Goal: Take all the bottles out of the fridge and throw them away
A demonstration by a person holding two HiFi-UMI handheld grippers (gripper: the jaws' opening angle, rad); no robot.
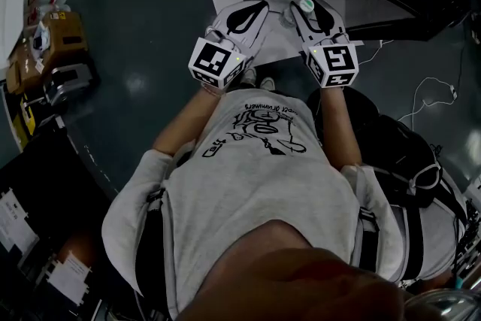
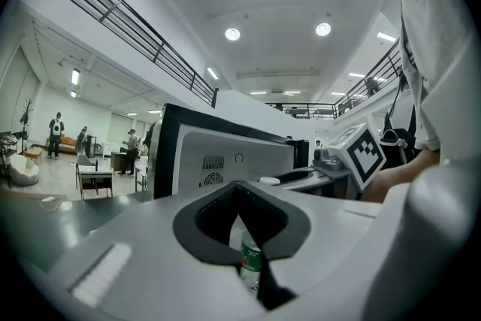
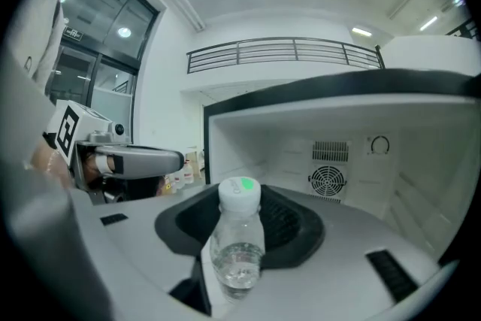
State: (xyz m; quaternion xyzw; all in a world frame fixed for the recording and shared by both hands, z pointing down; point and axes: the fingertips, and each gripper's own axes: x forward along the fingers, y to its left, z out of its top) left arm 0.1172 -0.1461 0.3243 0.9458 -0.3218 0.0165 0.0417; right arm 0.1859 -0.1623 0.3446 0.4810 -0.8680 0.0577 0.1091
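Our R tongs [image 1: 321, 13] gripped a clear white-capped bottle [image 3: 239, 237], jaws wide, before the open fridge [image 3: 361, 146]. L tongs [image 1: 240, 17], nearly closed, pinched a green-label bottle [image 2: 252, 261].

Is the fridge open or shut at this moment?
Open. The right gripper view looks straight into the fridge, showing the fan grille and dial on its inner back.
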